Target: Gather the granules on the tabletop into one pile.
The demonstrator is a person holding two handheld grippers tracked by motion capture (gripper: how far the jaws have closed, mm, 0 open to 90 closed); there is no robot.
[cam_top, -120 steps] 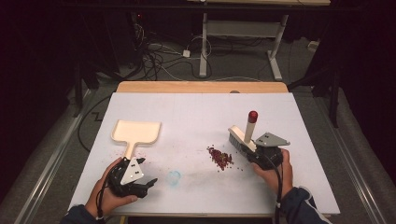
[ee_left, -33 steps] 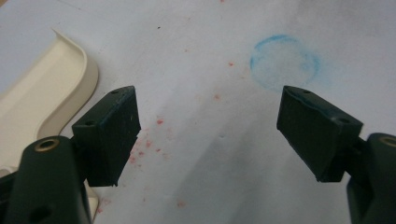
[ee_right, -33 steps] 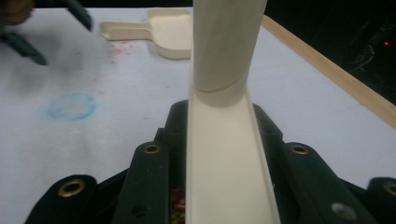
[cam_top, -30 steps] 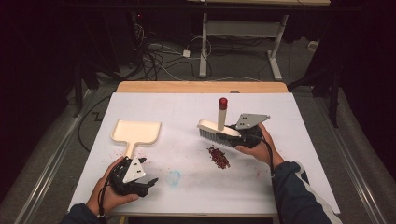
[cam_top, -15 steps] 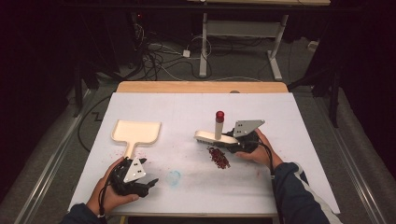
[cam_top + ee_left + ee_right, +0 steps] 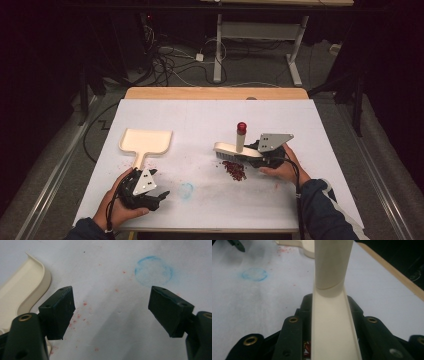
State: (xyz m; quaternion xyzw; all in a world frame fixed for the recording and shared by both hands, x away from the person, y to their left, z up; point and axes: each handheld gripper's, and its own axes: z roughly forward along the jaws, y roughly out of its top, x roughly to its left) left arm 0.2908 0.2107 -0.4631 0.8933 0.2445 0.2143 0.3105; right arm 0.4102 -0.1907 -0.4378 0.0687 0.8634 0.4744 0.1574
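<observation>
A white paper-covered table [image 6: 320, 125] stands in a dark room with cables on the floor behind. The right gripper [image 6: 260, 150] is clamped on a cream plastic brush [image 6: 235, 150], its bristles beside a pile of dark red crumbs [image 6: 234, 170]. The left gripper [image 6: 150, 192], jaws wide apart, rests near the cream dustpan [image 6: 146, 142]. Sweeping seems under way; next, probably, the pan must be picked up.

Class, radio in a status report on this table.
Right tool shut on cream hand brush. Left tool open, idle. Red crumb pile beside brush. Cream plastic dustpan untouched.
</observation>
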